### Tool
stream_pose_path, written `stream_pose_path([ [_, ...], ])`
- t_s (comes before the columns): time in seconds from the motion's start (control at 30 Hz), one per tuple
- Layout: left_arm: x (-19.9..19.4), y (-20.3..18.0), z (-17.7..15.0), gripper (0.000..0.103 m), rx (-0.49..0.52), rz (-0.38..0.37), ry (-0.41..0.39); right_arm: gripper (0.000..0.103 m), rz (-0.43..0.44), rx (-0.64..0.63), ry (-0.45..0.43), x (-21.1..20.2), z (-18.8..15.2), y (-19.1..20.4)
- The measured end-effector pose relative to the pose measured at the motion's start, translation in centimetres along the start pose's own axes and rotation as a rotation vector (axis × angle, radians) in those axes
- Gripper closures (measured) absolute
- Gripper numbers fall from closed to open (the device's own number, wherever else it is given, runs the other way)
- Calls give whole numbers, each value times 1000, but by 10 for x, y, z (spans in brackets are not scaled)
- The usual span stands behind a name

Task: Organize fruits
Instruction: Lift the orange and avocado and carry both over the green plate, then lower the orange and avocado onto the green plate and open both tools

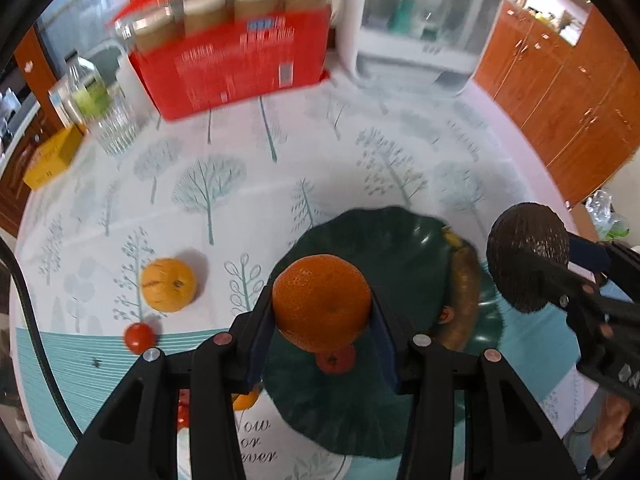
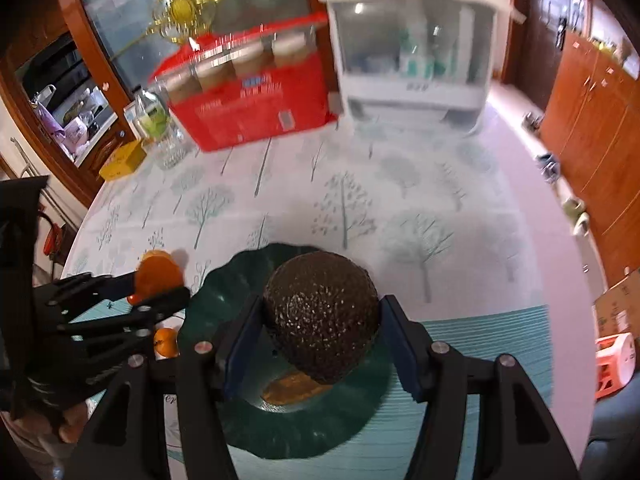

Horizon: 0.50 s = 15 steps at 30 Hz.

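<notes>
The left gripper (image 1: pixel 322 304) clamps an orange (image 1: pixel 322 302) and the right gripper (image 2: pixel 322 316) clamps an avocado (image 2: pixel 322 316), both above the dark green plate (image 1: pixel 384 240). Released together, they could collide or roll onto the tabletop (image 1: pixel 280 168).

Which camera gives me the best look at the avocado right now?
The right wrist view: the avocado fills the centre, clamped between the right gripper jaws above the green plate. The left wrist view shows it only at the right edge.
</notes>
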<state>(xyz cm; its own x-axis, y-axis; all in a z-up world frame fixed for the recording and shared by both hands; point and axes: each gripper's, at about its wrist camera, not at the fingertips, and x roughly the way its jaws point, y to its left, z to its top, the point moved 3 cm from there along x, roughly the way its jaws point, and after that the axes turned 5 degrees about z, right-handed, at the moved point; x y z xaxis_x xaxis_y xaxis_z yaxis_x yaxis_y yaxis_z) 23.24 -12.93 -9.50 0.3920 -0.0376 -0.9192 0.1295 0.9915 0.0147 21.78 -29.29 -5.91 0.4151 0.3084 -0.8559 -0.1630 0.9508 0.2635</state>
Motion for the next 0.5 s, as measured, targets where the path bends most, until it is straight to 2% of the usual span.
stream_pose_path([
  [0.1,26,-2,-6,59,2,6,39,43,40,16,52,27,-5,1],
  [0.27,57,-5,-17,59,11,31,86,43,35,19,119,62,-13,1],
  [0.5,66,-11,-21,58,34,35,87,42,33,20,143,80,-12,4],
])
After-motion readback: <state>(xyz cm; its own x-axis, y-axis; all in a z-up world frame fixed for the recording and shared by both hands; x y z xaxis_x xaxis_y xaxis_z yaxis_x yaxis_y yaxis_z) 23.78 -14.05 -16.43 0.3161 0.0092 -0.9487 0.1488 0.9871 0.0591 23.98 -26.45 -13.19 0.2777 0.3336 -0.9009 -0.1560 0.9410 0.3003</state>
